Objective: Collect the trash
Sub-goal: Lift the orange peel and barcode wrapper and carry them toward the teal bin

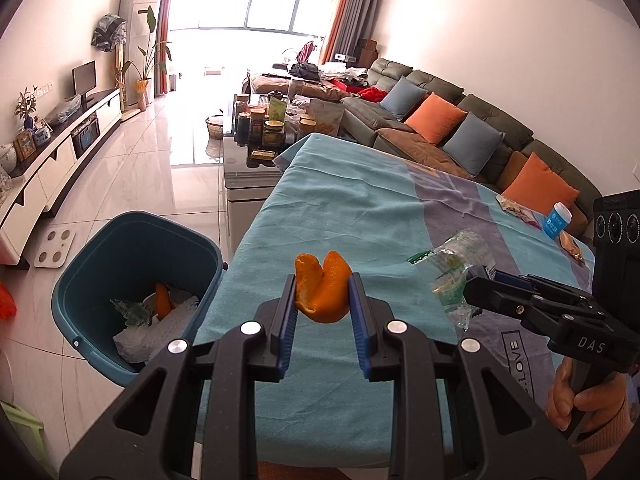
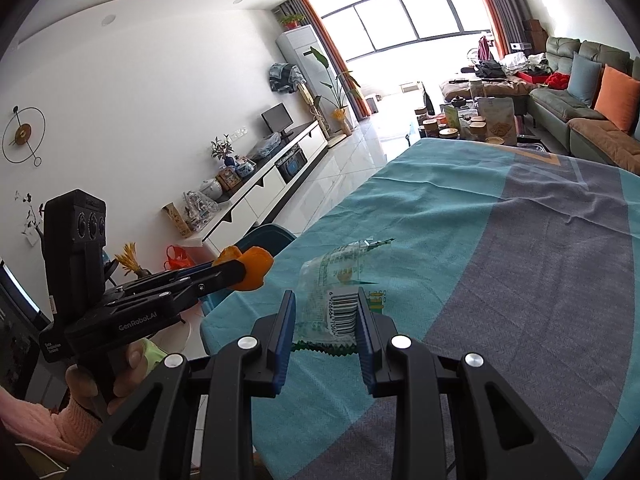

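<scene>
My left gripper (image 1: 322, 288) is shut on a curled piece of orange peel (image 1: 324, 292) and holds it above the left part of the cloth-covered table (image 1: 360, 208). The peel also shows in the right wrist view (image 2: 250, 268). My right gripper (image 2: 326, 304) is shut on a clear plastic wrapper with green print and a barcode (image 2: 340, 280), held over the table. The wrapper also shows in the left wrist view (image 1: 452, 276). A blue trash bin (image 1: 100, 252) stands on the floor left of the table and holds tissue, a wrapper and orange peel.
At the table's far right lie a small blue-and-white container (image 1: 557, 220), a snack wrapper (image 1: 516, 208) and another packet (image 1: 572, 246). A coffee table with jars (image 1: 260, 128) stands beyond. A sofa with cushions (image 1: 440, 120) runs along the right. A scale (image 1: 55, 248) lies on the floor.
</scene>
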The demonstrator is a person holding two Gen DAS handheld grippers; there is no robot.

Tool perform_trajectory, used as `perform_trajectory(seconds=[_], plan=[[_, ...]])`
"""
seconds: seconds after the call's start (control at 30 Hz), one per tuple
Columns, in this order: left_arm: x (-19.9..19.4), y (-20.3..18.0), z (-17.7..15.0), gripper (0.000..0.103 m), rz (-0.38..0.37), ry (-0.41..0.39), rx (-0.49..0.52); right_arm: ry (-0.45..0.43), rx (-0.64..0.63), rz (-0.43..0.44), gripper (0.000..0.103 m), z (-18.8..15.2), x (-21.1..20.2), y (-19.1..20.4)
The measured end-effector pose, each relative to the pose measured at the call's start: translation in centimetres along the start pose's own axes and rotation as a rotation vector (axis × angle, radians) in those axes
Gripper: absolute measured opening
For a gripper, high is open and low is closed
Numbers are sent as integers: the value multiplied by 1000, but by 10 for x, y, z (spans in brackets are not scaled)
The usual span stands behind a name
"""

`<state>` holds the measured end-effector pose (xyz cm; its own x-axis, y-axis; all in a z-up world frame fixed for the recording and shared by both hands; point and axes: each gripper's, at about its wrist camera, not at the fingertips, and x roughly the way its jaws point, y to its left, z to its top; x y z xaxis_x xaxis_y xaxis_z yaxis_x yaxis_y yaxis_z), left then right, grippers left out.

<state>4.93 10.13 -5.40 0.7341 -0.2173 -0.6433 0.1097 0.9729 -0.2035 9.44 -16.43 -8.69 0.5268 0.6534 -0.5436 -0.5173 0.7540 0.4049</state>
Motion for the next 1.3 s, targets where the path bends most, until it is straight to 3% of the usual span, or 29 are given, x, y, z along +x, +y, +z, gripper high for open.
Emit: perform_trajectory(seconds=[1.3], plan=[[-13, 44, 2, 25, 94, -37, -62, 39, -60, 106, 27, 17, 42, 38]])
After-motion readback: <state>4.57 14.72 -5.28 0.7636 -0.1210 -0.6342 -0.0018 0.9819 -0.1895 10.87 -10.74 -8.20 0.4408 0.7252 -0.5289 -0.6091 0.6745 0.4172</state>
